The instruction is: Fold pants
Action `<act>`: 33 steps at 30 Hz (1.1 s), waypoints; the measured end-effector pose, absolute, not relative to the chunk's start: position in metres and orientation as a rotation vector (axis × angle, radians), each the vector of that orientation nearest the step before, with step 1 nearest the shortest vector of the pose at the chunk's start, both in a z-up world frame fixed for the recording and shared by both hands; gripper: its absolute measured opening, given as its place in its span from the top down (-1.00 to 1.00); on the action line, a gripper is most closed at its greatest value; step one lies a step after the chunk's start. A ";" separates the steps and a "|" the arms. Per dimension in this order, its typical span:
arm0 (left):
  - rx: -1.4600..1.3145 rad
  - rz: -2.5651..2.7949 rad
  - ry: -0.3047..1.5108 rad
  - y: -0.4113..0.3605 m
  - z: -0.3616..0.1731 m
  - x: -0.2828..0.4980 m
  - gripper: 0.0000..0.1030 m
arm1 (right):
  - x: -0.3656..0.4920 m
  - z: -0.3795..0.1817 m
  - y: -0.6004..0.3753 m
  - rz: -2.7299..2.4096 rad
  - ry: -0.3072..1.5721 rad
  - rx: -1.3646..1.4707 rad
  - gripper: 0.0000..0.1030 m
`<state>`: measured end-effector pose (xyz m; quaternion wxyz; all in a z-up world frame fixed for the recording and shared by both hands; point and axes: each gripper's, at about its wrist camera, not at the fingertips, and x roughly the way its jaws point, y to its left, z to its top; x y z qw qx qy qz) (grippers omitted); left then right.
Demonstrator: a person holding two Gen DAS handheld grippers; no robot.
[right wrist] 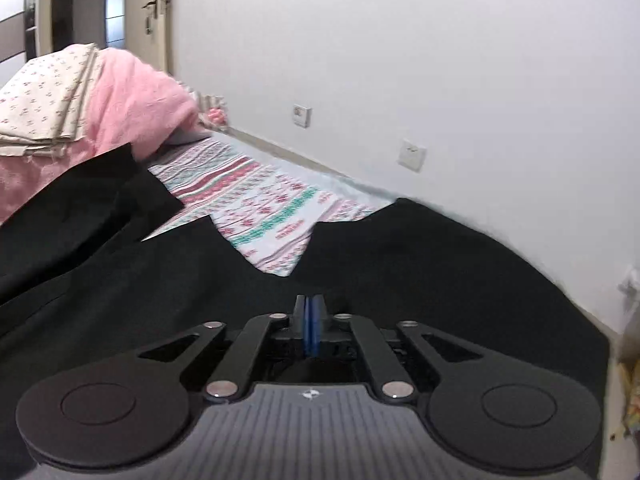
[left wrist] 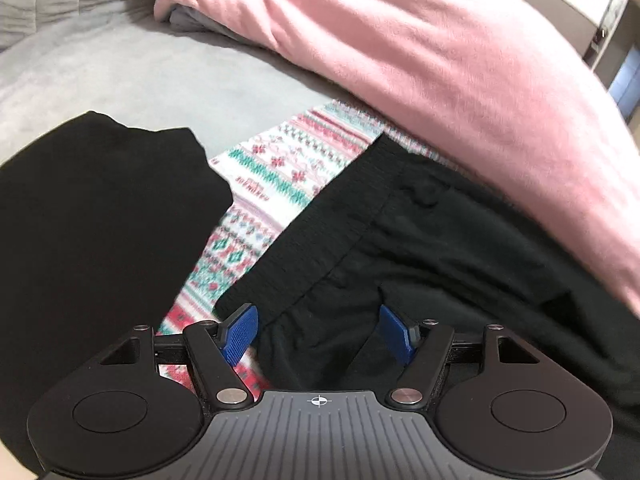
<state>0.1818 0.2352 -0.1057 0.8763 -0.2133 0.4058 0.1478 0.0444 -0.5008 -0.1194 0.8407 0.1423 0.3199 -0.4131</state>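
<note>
Patterned pink-and-teal bedsheet [left wrist: 276, 168] underlies black fabric pants [left wrist: 400, 248]: left gripper [left wrist: 318, 330] gapes over the waistband, right gripper [right wrist: 307, 330] pinches cloth (keep tension even).

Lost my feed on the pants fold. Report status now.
Left gripper open over the black pants waistband. Right gripper shut, seemingly pinching pants fabric. Pink blanket crowds the far edge; patterned sheet underneath.

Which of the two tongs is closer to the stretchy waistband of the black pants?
Left. The left tongs hang open right at the waistband. The right tongs are shut over plain black cloth, no waistband visible there.
</note>
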 end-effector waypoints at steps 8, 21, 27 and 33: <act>-0.301 0.304 0.861 0.251 -0.089 0.261 -0.53 | 0.102 -0.089 -0.506 -0.672 0.570 0.323 -0.46; -0.181 0.225 0.954 0.246 -0.149 0.404 -0.62 | 0.266 -0.124 -0.560 -0.477 0.777 0.202 -0.29; -0.040 0.253 0.884 0.213 -0.170 0.419 -0.19 | 0.320 -0.165 -0.596 -0.457 0.879 0.320 1.00; 0.083 0.223 0.851 0.187 -0.157 0.416 0.37 | 0.306 -0.154 -0.584 -0.421 0.927 0.149 1.00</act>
